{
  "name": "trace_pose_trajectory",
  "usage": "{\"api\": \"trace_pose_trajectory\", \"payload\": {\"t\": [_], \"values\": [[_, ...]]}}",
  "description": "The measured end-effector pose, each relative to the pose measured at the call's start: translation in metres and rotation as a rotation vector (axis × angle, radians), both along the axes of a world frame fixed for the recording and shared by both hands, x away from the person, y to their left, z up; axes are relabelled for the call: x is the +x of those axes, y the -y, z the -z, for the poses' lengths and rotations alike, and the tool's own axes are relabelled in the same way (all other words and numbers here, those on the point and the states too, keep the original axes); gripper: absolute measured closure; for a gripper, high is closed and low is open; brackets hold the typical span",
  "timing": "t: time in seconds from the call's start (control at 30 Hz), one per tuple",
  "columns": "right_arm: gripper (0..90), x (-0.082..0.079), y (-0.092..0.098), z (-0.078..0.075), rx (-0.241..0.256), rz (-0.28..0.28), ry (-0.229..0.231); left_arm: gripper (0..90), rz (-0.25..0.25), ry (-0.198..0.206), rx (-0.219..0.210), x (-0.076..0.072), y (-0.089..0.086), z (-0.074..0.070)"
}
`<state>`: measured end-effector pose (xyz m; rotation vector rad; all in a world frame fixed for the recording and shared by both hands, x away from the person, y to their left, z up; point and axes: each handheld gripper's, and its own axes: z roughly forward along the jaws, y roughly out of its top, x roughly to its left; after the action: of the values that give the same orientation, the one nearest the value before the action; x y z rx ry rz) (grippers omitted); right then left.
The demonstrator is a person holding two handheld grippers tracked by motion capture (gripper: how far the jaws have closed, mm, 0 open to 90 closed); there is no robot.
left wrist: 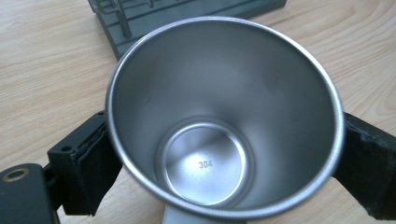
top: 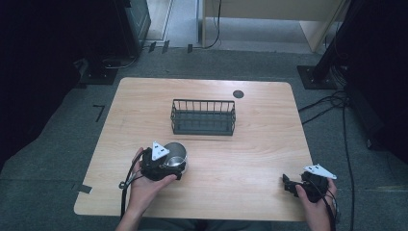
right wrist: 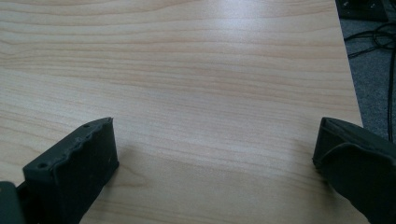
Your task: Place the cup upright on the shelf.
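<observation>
1. High view: left gripper [top: 168,166] sits at the near-left part of the wooden table [top: 250,159], held by the person's left hand [top: 144,185]; grey three-cornered plate on top.
2. A steel cup [top: 175,153] stands just ahead of that gripper's body, between its jaws, upright on the table.
3. Left gripper view: steel cup [left wrist: 219,116] seen from above, open mouth up, "304" stamped on the inside bottom. One black jaw pad touches the cup wall on each side, so the jaws are clamped on the cup.
4. Cup looks empty; inside is bare brushed metal.
5. Wire basket [top: 203,117] is beyond the left gripper, past the cup, near the table's middle. In the left gripper view its dark base and bars [left wrist: 187,14] show right behind the cup rim; touching or apart, can't tell.
6. Right gripper [top: 291,184] is at the near-right part of the table, in the person's right hand [top: 315,195], well apart from the cup and the basket.
7. Right gripper view: both black jaws spread wide, bare table [right wrist: 196,93] between them, nothing gripped. Table edge, grey floor and cables [right wrist: 373,42] lie off to that gripper's right.
8. A small dark round disc [top: 238,94] is set in the table beyond the basket, on the far side from both grippers.
</observation>
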<state>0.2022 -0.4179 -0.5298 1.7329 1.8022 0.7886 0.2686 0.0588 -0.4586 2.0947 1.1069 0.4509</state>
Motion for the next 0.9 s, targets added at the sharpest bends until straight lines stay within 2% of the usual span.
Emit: {"api": "trace_pose_trajectory", "payload": {"t": [0.07, 0.1, 0.3, 0.5, 0.53, 0.67, 0.9], "values": [[0.0, 0.0, 0.0, 0.0, 0.0, 0.0, 0.0, 5.7, -0.001, -0.005, 0.015, 0.001, 0.002, 0.001], [0.0, 0.0, 0.0, 0.0, 0.0, 0.0, 0.0, 5.8, 0.003, -0.022, 0.05, 0.004, 0.004, 0.003], [0.0, 0.0, 0.0, 0.0, 0.0, 0.0, 0.0, 7.6, 0.013, -0.005, 0.047, 0.003, 0.003, 0.002], [0.0, 0.0, 0.0, 0.0, 0.0, 0.0, 0.0, 7.7, 0.031, -0.012, 0.028, 0.005, 0.001, 0.0], [0.0, 0.0, 0.0, 0.0, 0.0, 0.0, 0.001, 7.7, 0.043, -0.013, 0.013, 0.006, 0.0, -0.002], [0.0, 0.0, 0.0, 0.0, 0.001, 0.0, 0.0, 7.7, 0.065, -0.012, 0.001, 0.01, -0.002, -0.007], [0.0, 0.0, 0.0, 0.0, 0.001, 0.0, 0.0, 7.7, 0.061, -0.006, -0.01, 0.019, -0.005, -0.016]]}}
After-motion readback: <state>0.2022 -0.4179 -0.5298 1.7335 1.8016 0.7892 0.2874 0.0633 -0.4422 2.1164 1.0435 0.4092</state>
